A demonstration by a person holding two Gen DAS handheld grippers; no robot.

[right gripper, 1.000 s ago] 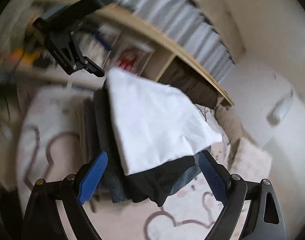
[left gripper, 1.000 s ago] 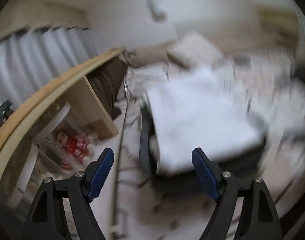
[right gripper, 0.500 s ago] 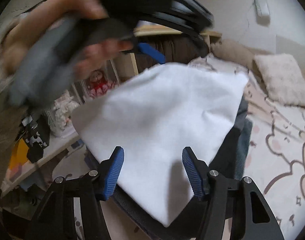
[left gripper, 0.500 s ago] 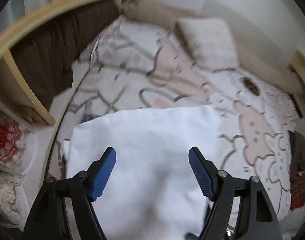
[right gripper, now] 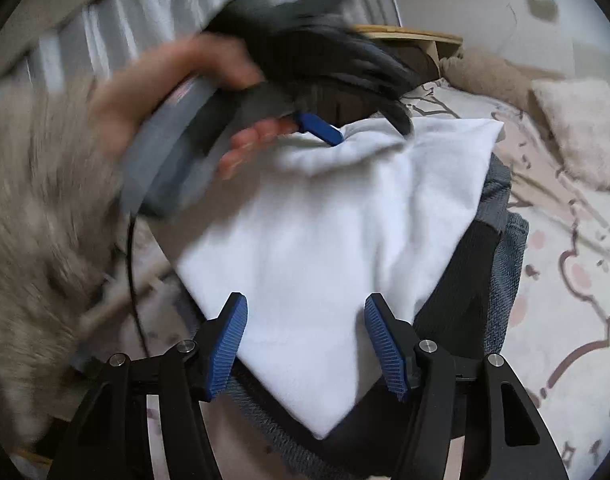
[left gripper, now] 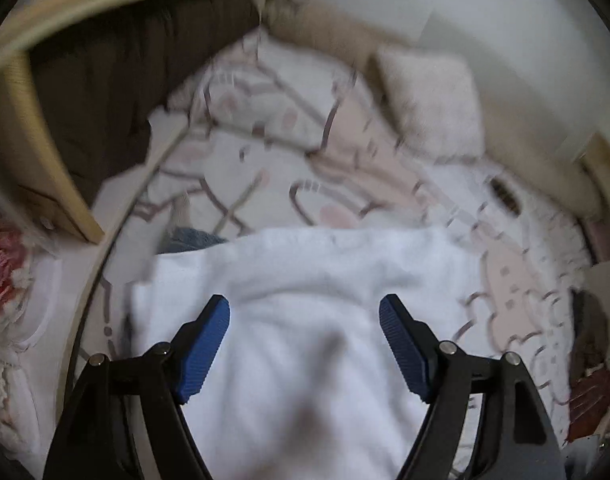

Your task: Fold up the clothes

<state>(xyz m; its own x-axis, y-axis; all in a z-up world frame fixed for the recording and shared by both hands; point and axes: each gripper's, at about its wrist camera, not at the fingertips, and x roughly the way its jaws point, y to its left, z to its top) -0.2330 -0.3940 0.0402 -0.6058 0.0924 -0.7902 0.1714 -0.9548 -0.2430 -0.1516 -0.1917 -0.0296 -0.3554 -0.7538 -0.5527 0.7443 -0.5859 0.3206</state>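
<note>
A folded white garment (right gripper: 337, 232) lay on top of a stack of folded clothes, resting on a black piece (right gripper: 461, 280) and a grey-blue knit (right gripper: 505, 256) whose edges showed only along its right side and under its near corner. The stack sat on a bedspread (right gripper: 565, 280) printed with pink and brown cartoon outlines. The right gripper (right gripper: 305, 344) hovered just above the garment's near corner, its jaws spread apart with nothing between them. The left gripper (left gripper: 305, 344) stood over the garment's far side, jaws likewise parted and empty; in the right wrist view only one of its blue fingertips (right gripper: 321, 130) was clear, the rest a dark blur held by the person's left hand (right gripper: 177, 92). Beyond the garment lay a fluffy pale pillow (left gripper: 433, 100), and left of it a wooden shelf unit (left gripper: 37, 140), both smeared by motion. Shelf contents could not be made out.
</note>
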